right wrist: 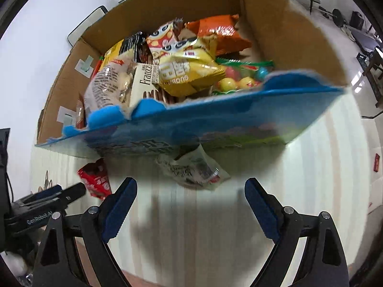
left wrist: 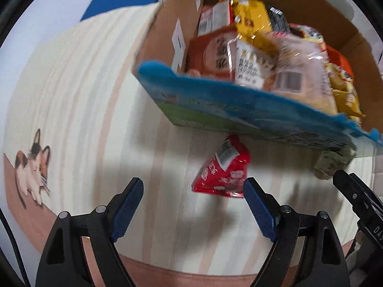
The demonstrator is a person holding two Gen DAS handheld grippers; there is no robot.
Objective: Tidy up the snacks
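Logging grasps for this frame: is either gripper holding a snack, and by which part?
Nothing held: left gripper and right gripper are both open and empty.

Left claw [left wrist: 192,206] gapes near red packet [left wrist: 223,171] below snack-filled box [left wrist: 251,110].

The cardboard box [right wrist: 275,24] has matt brown inner walls and a printed blue front with a rough, torn edge, and the snack bags [right wrist: 189,76] inside it are glossy plastic film. Just below the box, the red packet [left wrist: 222,172] shines, lying on a smooth, matt striped cloth [left wrist: 83,95]. The gripper pads [left wrist: 126,208] look like ridged blue rubber on matt black plastic.
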